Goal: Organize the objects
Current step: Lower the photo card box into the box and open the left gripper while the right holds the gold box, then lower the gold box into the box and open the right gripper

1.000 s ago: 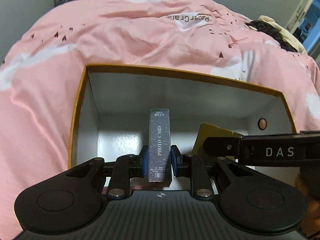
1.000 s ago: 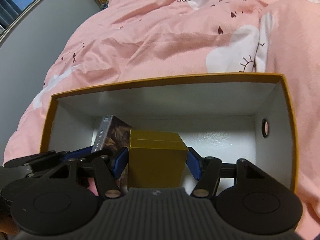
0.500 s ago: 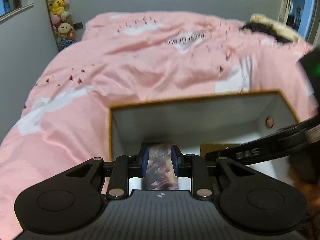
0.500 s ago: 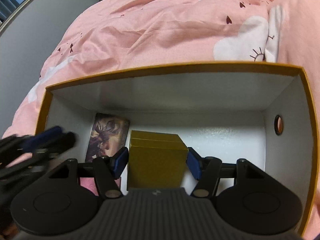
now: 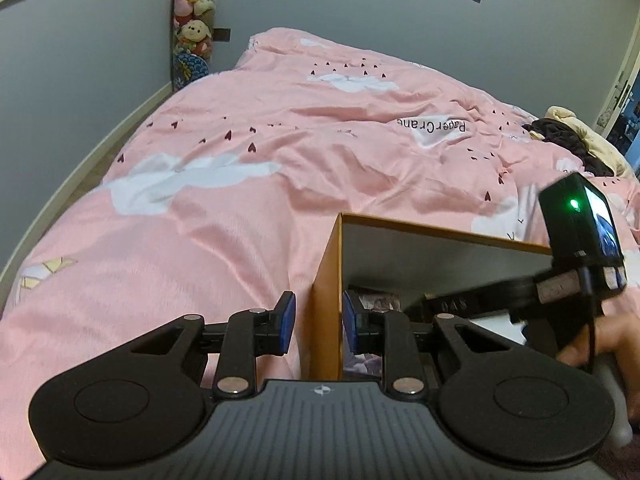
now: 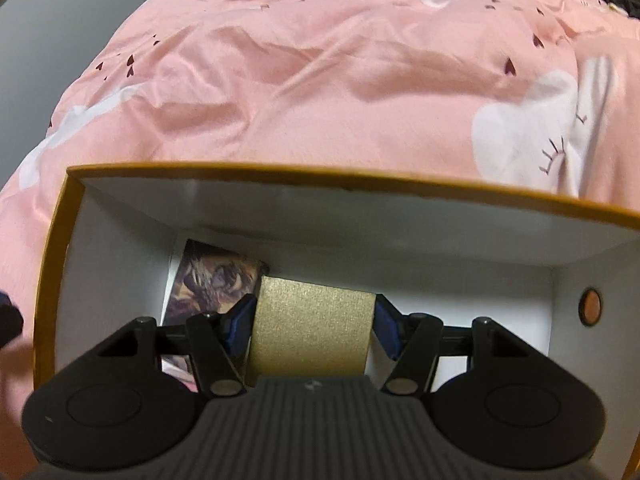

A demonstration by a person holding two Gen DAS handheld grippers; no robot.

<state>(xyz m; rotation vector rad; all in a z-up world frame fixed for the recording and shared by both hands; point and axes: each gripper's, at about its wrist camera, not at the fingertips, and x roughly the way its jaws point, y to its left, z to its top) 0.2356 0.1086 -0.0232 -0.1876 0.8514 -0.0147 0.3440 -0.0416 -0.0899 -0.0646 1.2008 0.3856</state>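
Note:
An orange-rimmed box with white inside walls [image 6: 360,216] lies on the pink bed. The photo card pack [image 6: 212,284] lies flat on the box floor at the left; a sliver of it shows in the left wrist view [image 5: 378,298]. My right gripper [image 6: 312,326] is inside the box, with the gold box [image 6: 312,328] between its blue pads. My left gripper [image 5: 316,322] is open and empty, raised, with the box's left wall [image 5: 328,304] in line between its fingers. The right gripper's body [image 5: 576,240] shows there too.
The pink duvet [image 5: 260,168] with clouds and hearts covers the bed all round the box. Grey walls stand behind and to the left. Plush toys [image 5: 194,16] hang in the far corner. Dark and beige clothing [image 5: 576,144] lies at the far right.
My left gripper let go of the photo card pack, which now lies flat in the box, and pulled back up and to the left. My right gripper lowered the gold box deeper into the box.

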